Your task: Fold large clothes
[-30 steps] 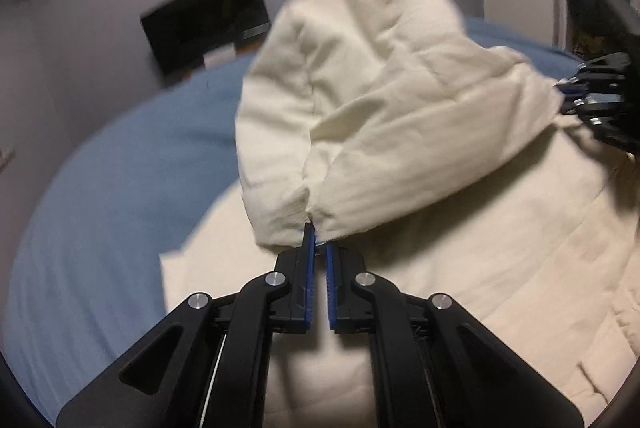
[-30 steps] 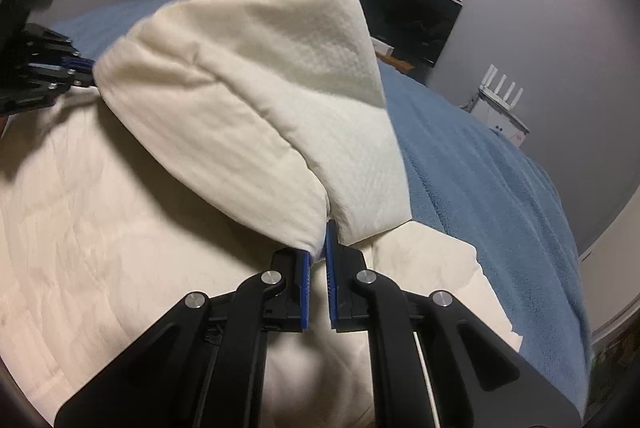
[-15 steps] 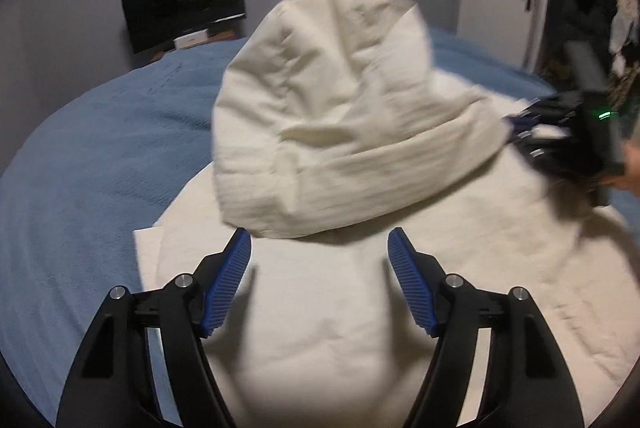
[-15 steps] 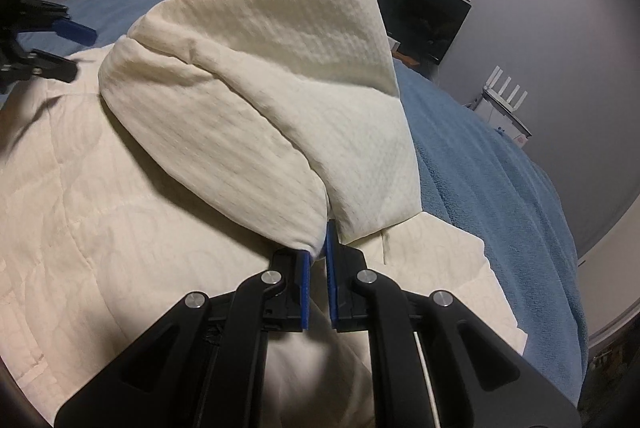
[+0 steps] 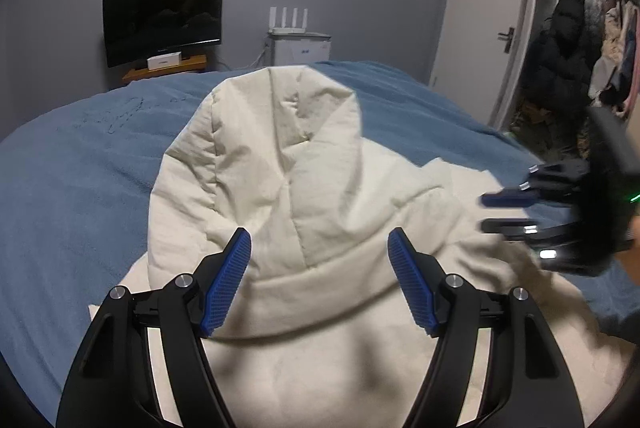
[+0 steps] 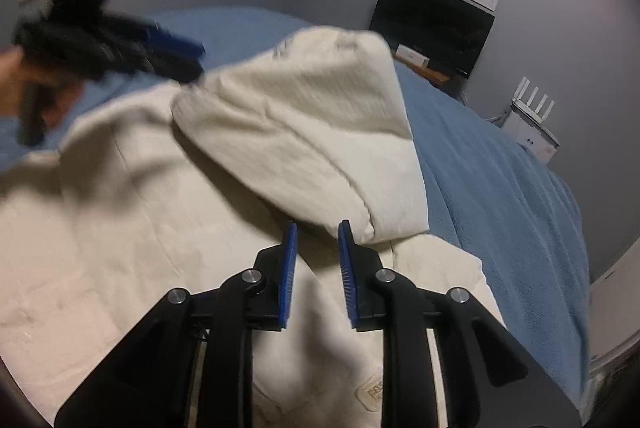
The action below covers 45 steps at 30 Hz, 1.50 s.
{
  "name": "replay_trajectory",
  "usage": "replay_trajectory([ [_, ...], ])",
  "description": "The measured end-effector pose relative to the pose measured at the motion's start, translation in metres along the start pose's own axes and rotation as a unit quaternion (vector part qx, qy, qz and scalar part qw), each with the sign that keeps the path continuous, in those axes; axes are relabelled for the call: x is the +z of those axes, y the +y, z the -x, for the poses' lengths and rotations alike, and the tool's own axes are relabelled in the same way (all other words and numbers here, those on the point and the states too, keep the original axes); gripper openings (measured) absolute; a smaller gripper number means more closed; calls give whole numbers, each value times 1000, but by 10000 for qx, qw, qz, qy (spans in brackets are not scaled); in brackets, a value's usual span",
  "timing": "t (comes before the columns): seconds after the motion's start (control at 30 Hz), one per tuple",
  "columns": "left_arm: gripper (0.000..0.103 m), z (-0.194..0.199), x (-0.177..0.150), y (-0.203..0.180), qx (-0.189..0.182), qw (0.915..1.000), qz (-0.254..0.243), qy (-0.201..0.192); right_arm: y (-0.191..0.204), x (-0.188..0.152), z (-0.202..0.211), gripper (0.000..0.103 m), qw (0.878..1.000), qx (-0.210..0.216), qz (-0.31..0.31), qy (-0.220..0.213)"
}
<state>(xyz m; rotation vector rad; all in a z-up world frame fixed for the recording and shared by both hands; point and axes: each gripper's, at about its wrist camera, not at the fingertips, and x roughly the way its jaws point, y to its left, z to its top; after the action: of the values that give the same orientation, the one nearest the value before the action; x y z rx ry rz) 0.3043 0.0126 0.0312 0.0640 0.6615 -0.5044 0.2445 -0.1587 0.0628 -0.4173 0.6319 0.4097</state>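
A cream hooded garment lies on the blue bed (image 5: 80, 164). Its hood (image 5: 272, 164) is folded down over the garment's body (image 5: 320, 368) and stands puffed up. My left gripper (image 5: 320, 248) is wide open just in front of the hood's hem, holding nothing. My right gripper (image 6: 317, 230) is partly open at the hood's near corner (image 6: 360, 224), with no cloth between the pads. The right gripper also shows blurred at the right of the left wrist view (image 5: 508, 212). The left gripper shows blurred at the upper left of the right wrist view (image 6: 176, 56).
A dark monitor (image 5: 162, 18) stands on a shelf by the grey wall beyond the bed. A white router (image 5: 288, 22) sits on a white box. A white door (image 5: 484, 28) and hanging clothes (image 5: 580, 40) are at the right.
Both grippers let go of the hood: the left opened first and pulled back, then the right opened. The hood dropped onto the garment's body.
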Motion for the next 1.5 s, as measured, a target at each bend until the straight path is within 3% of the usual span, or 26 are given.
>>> replay_trajectory([
  [0.07,68,-8,1,6,9,9998,119,137,-6,5,2,48,9991,123,-388,-146],
  [0.23,68,-34,-14,20,100,9975,338,620,-26,13,-28,49,9918,-136,-1274,22],
  [0.33,69,-41,-23,25,150,9966,367,718,-33,11,-56,48,9880,-222,-1465,438],
  [0.57,70,-69,-39,36,407,9920,278,1164,-26,-10,-104,49,9826,-496,-1306,1224],
  [0.73,71,-89,-53,38,554,9890,198,1355,-41,-27,-125,51,9694,-178,-1919,1523],
  [0.8,71,-89,-54,37,613,9889,163,1345,-40,-28,-126,51,9699,-223,-1892,1519],
  [0.93,71,-84,-51,34,710,9880,151,1364,-37,-23,-121,51,9708,-413,-1829,1495],
  [1.0,72,-69,-48,32,734,9882,206,1332,-38,-20,-107,53,9643,-427,-2151,1485],
  [1.07,82,-47,-46,32,747,9895,335,1195,-38,-18,-82,60,9608,-439,-2413,1292],
  [1.17,83,-11,-52,29,759,9903,466,1065,-24,-18,-44,62,9659,-589,-2288,1059],
  [1.33,84,31,-78,19,784,9883,648,1135,14,-31,-3,63,9714,-457,-2160,873],
  [1.5,84,29,-113,16,979,9838,673,1340,36,-64,-8,63,9712,-611,-2028,1095],
])
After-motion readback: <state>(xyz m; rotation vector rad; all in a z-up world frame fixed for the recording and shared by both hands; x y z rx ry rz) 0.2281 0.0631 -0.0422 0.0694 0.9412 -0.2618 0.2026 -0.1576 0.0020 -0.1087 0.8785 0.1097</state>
